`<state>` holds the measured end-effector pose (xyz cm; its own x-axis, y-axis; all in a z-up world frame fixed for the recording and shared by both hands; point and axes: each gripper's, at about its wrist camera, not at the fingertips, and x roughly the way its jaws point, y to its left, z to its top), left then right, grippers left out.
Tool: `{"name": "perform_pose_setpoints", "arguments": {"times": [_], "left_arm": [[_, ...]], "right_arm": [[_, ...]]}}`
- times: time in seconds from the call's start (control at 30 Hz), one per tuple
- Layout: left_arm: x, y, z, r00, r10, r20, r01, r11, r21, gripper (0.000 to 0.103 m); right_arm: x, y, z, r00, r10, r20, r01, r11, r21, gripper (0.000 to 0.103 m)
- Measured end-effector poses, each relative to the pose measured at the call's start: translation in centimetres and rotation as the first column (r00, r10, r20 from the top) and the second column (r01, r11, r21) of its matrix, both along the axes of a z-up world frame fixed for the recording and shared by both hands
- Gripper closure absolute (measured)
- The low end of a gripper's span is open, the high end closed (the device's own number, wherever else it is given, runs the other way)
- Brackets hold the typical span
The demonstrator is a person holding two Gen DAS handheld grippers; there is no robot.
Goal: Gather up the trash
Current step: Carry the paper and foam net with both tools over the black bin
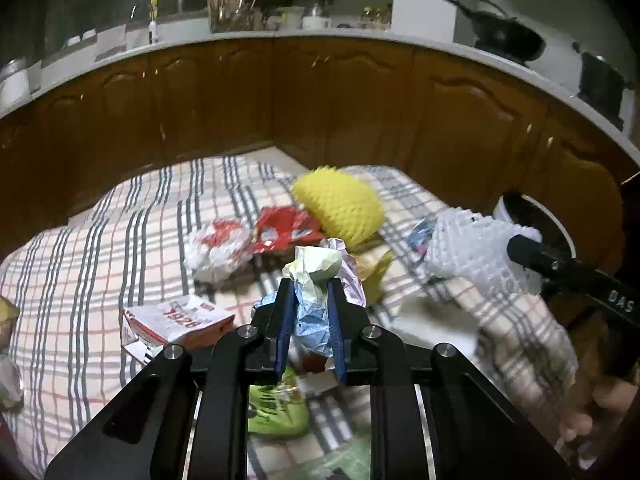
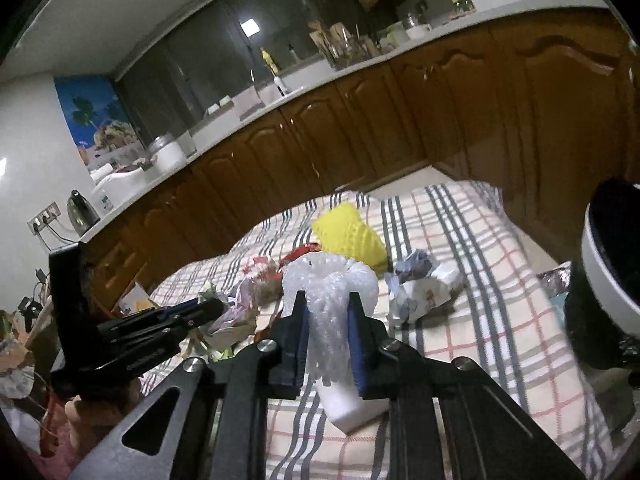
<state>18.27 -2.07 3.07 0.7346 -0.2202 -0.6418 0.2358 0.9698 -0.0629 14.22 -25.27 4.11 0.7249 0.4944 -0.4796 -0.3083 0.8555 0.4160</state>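
- Left wrist view: the left gripper point(image 1: 311, 292) has its blue pads clamped on a crumpled paper wad point(image 1: 316, 276), pale green and white on top and light blue lower down, held above the desk point(image 1: 100, 240), which is covered in a plaid cloth.
- Right wrist view: the right gripper point(image 2: 329, 312) pinches a white foam net sleeve point(image 2: 332, 304) between its narrow jaws; the sleeve's bunched end fans out past the fingertips.
- Loose trash lies on the plaid cloth: a yellow foam net point(image 1: 340, 204) near the far edge, a red wrapper point(image 1: 286, 232) just beside it, and a crumpled red-and-white plastic bag point(image 1: 218, 248) left of the wrapper.
- A small red-and-white carton point(image 1: 176, 324) lies on its side near the left gripper, and a bright green wrapper point(image 1: 276, 412) shows under that gripper's body.
- A crumpled white and blue printed wrapper point(image 2: 424, 288) lies to the right of the foam sleeve.
- A white bin point(image 2: 612, 264) with a dark inside stands at the right edge of the right wrist view.
- Brown wooden cabinets point(image 1: 360, 100) under a white worktop run behind the desk.
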Motion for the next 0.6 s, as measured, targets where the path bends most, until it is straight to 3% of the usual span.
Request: {"name": "perform_pose_setpoints", "arguments": {"times": [0.3,0.6], "left_arm": [[-1.4,-2.5,2.8,0.996,-0.081,0.043,0.084,0.994,-0.074,0.088],[-1.5,-8.9,3.3,0.980,-0.196,0.040,0.199,0.976,-0.089,0.088]], "right_arm": [[-2.1,-4.4,1.1,0.996,-0.082,0.032,0.081,0.996,0.023,0.085],[-4.0,-10.8,1.1,0.976,-0.216,0.026,0.216,0.976,0.019,0.085]]}}
